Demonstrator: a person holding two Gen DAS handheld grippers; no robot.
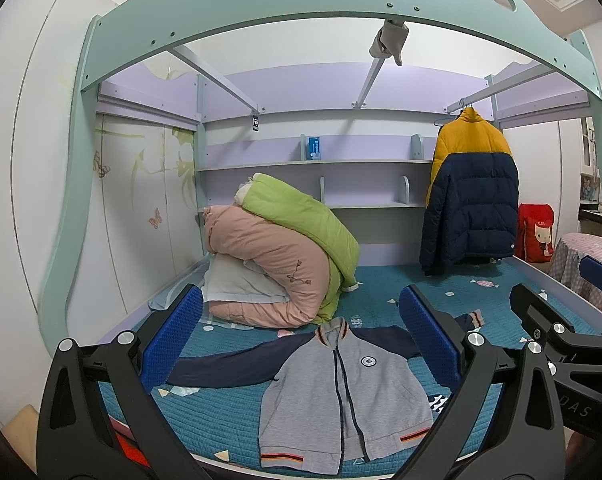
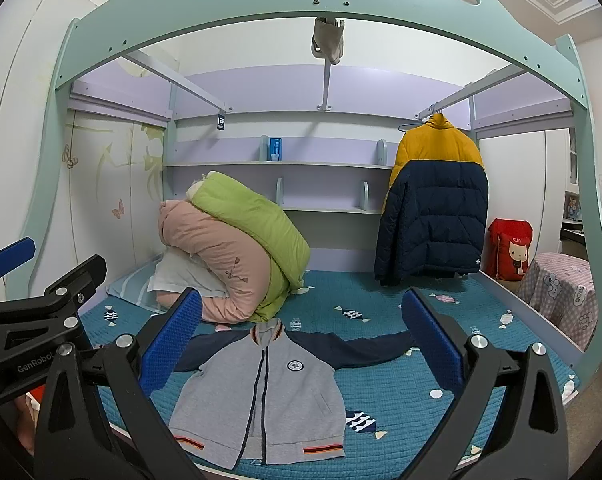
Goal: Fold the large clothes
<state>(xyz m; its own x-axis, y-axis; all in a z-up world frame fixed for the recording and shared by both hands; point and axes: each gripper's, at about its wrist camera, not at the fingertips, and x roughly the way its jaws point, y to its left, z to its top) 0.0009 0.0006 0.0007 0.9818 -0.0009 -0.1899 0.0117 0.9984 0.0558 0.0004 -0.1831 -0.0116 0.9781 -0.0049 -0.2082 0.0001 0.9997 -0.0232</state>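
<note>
The grey zip jacket [image 1: 341,396] lies flat, front up, sleeves spread, on the teal bed quilt [image 2: 401,392]. Left tongs [image 1: 301,344] and right tongs [image 2: 301,340] hover above it, wide open and empty. Pinching a single layer, or catching quilt with it, would likely skew the fold.
</note>
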